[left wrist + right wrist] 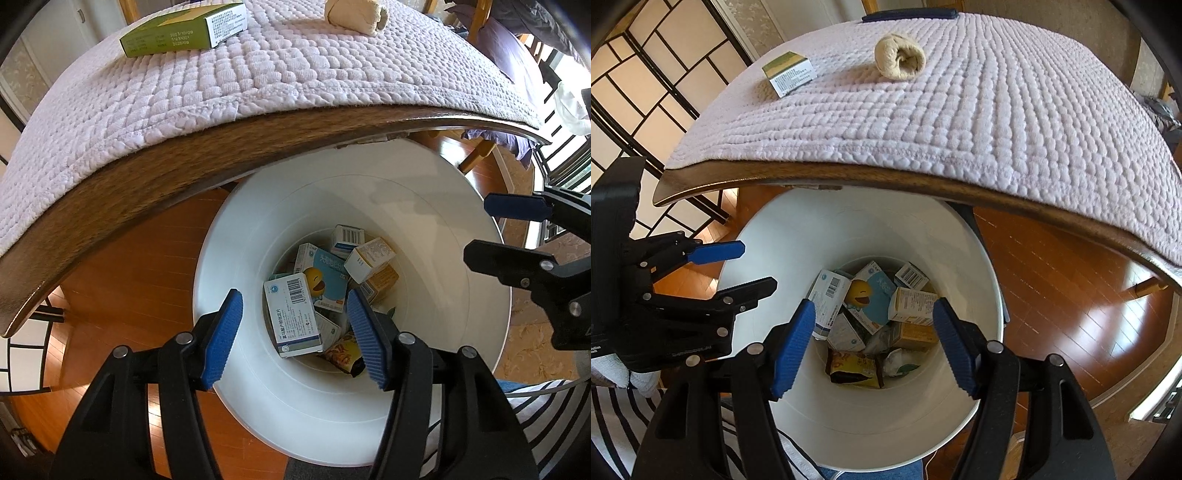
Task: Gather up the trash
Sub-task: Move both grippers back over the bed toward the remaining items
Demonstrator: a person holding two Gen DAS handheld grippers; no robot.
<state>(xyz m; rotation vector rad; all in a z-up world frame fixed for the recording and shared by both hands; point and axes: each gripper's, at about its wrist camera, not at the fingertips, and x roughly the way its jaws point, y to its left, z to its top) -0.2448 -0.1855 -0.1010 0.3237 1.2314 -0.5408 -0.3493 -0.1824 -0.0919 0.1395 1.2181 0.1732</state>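
Below, we held both claws over the mouth of a round white plastic bin (443, 206) that stood on glossy wooden floor (1071, 266), partly tucked under the table edge (155, 173). Our left claw (295, 332) gaped wide with nothing between its ribbed blue pads (223, 336); our right claw (873, 343) was spread just as wide and equally empty. Each hung clear of the bin's smooth wall, with open room all round.

At the bottom lay the collected trash: a white medicine box with a barcode (291, 314), a pale blue carton printed with a yellow duck (871, 295), a white-and-yellow box (912, 306), and a crinkled dark snack wrapper (853, 367). Their Chinese print was too small for us to read.

Up on the table, a quilted, bobbly pinkish-white pad (960, 110) reached almost to the curved brown edge. On it sat a green carton (181, 33), its side stamped 2023/10/09, and, well apart from it, a rolled beige cloth (899, 61).
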